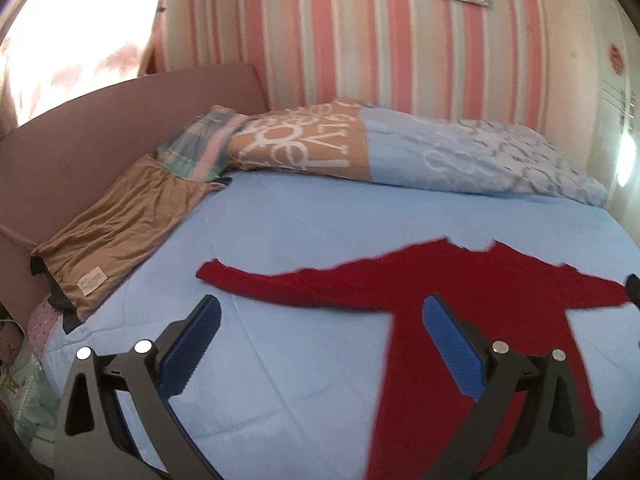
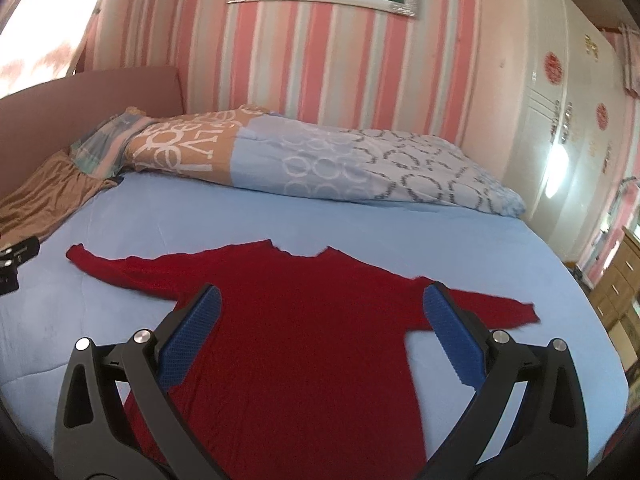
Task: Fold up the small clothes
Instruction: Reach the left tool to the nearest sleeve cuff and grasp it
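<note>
Left wrist view: the left claw [image 1: 322,312] hangs wide open and empty above a blue bed [image 1: 280,240]. A red shirt [image 1: 420,300] lies flat on the bed with sleeves spread, mostly under the claw's right finger.

Right wrist view: the right claw [image 2: 322,308], also wide open and empty, hovers over the shirt's [image 2: 296,320] middle. A folded quilt [image 2: 320,160] lies beyond the shirt.

A red sweater [image 2: 296,320] lies spread on the blue bed [image 2: 500,248]; beyond the sweater, a folded patterned quilt [image 2: 320,160] and a tan garment [image 1: 120,224].
</note>
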Motion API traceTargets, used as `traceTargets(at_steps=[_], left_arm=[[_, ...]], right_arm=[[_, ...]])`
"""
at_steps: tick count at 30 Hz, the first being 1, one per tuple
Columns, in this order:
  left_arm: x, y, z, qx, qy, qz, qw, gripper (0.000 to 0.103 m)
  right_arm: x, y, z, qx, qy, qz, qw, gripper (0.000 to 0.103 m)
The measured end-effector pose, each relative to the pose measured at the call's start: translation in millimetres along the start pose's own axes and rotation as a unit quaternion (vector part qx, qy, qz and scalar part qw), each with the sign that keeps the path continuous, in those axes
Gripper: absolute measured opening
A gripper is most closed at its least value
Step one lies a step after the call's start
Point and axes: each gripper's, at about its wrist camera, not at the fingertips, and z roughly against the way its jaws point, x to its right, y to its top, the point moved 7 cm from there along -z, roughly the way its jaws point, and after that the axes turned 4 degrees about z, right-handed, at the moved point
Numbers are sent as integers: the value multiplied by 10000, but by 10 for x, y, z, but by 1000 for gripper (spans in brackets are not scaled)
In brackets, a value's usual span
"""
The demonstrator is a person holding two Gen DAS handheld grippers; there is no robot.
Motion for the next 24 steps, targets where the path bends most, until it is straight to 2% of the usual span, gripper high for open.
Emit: traceTargets(at_steps=[3, 5, 6, 8, 12, 18, 21, 24], left_arm=[[-157, -25, -351, -70, 164, 86, 9998, 101], [-250, -90, -683, -385, 162, 62, 9991, 101], [-298, -150, -910, -664, 84, 10, 9978, 101], [-402, -198, -1180, -828, 147, 69, 9964, 101], [-710, -217, -1767, -860, 767, -189, 9932, 101], [-1216, -163, -2561, -1208, 1066, 3, 9869, 101], [-1355, -174, -2875, -1390, 1069, -7, 9845, 101], [-1391, -204, -3050, -1578, 810, 135, 9841, 101]], right_arm=[[-124, 7, -384, -49, 83, 112, 9999, 100], [-175, -4, -609, -80, 111, 151, 9998, 100], [-203, -19, -721, -120, 113, 174, 9997, 100], [-280, -48, -1028, -291, 152, 237, 9992, 100], [-395, -82, -1367, -334, 155, 379, 9986, 100], [-503, -209, -1832, -535, 99, 512, 9972, 100], [-579, -243, -1965, -534, 73, 573, 9969, 100], [-663, -248, -2106, -598, 223, 620, 9960, 100]])
